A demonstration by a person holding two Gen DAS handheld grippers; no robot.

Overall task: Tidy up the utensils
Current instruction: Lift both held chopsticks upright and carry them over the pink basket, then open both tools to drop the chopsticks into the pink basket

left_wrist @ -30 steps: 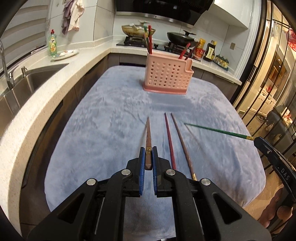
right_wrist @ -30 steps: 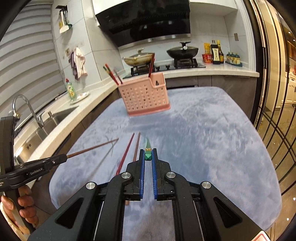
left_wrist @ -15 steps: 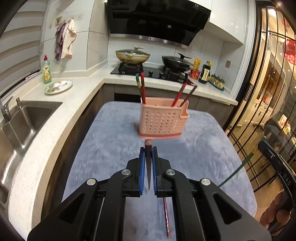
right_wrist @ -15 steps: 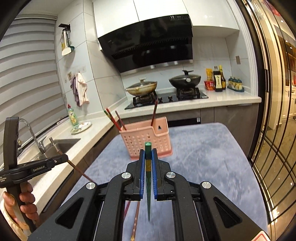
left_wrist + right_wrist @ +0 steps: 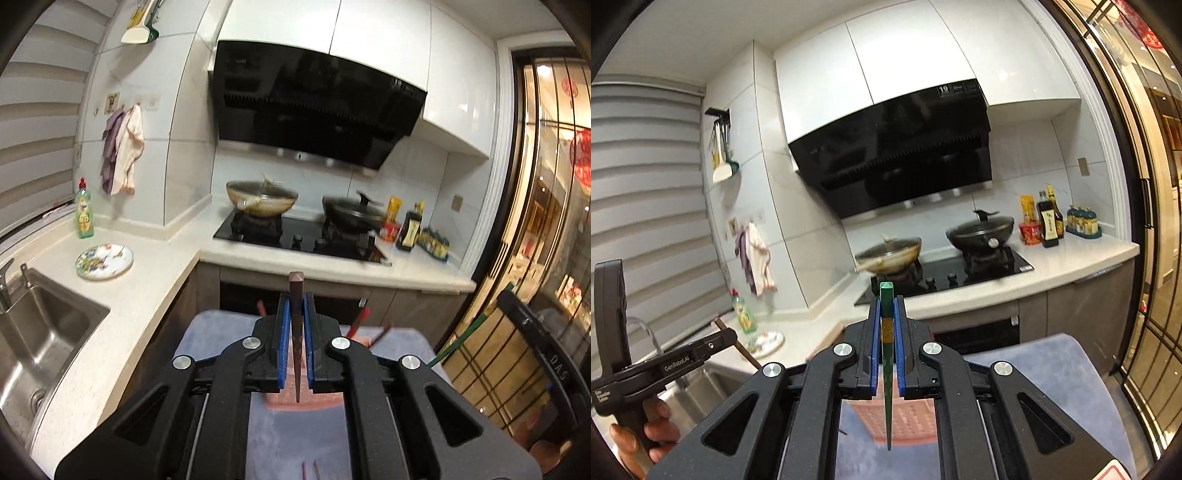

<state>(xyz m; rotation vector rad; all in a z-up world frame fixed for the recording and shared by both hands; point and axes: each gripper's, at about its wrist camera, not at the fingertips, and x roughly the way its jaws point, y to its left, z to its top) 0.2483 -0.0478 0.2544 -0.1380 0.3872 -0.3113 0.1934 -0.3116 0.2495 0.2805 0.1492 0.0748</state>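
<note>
My left gripper [image 5: 295, 295] is shut on a brown chopstick [image 5: 296, 332], held upright with its tip pointing down over the pink utensil basket [image 5: 295, 400]. My right gripper [image 5: 886, 301] is shut on a green chopstick [image 5: 887, 369], also upright, tip down above the pink basket [image 5: 905, 421]. Red chopsticks [image 5: 360, 319] stand in the basket behind the left gripper. The basket is mostly hidden by the grippers. The green chopstick [image 5: 461, 339] and right gripper body [image 5: 535, 347] show at right in the left wrist view. The left gripper [image 5: 665, 365] shows at left in the right wrist view.
The basket stands on a blue-grey cloth [image 5: 1052, 369] covering the table. Two chopstick ends [image 5: 310, 470] lie on the cloth near me. Behind are the counter, a stove with two pans [image 5: 262, 197], a sink [image 5: 40, 332], a plate [image 5: 104, 261] and bottles [image 5: 1049, 221].
Both grippers have lifted their chopsticks off the cloth, tilted them upright and moved forward over the pink basket, which has dropped low in both views.
</note>
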